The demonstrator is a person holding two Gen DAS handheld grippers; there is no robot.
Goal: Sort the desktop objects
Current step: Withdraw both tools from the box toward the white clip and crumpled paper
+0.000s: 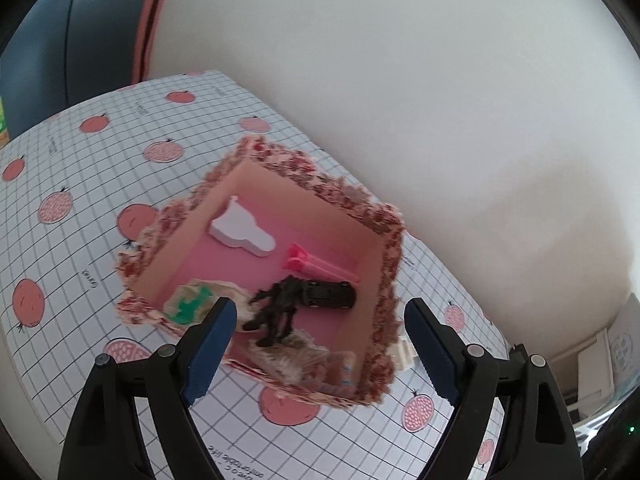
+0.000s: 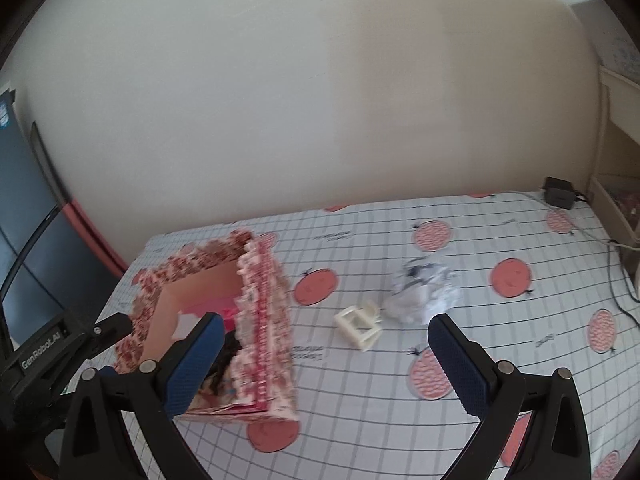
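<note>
Sitting on the desk (image 2: 460, 432) toward its far left: a floral box (image 1: 384, 264) holding a white foam shape (image 1: 240, 230), pink tool (image 1: 316, 262), black toy car (image 1: 330, 294) and dark figurine (image 1: 276, 308). Hovering over it, jaws wide and empty: left hand-held gripper (image 1: 320, 344). Hanging open and empty beside it: right hand-held gripper (image 2: 324, 364). Lying to the box's right: cream clip (image 2: 360, 324), crumpled paper (image 2: 424, 294).

Counter (image 2: 500, 400) covered with a grid-patterned cloth printed with red fruits. On it: open floral box (image 2: 268, 332) at 9 o'clock; small cream frame (image 2: 360, 326) at centre; crumpled paper ball (image 2: 424, 294) just beside it at 2 o'clock; black adapter (image 2: 558, 192) at the far edge.
</note>
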